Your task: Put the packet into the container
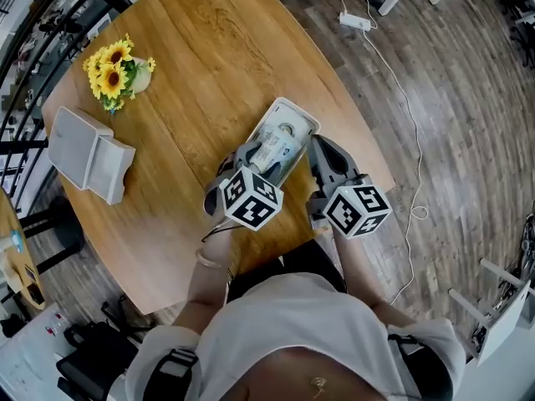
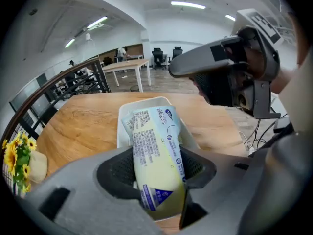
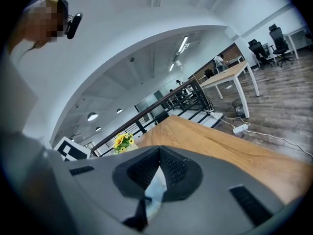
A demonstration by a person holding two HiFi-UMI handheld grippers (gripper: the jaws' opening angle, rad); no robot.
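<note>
Between jaws of the left tool (image 2: pixel 156 174), the packet (image 2: pixel 154 138) overhangs the container (image 2: pixel 122 125).

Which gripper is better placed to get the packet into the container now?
Left. The left gripper grips the packet directly over the white container. The right gripper sits beside the container, jaws together and empty.

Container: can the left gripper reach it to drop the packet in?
Probably yes. The left gripper, shut on the packet, hangs right over the open container. The right gripper sits beside the container, not across its opening.
</note>
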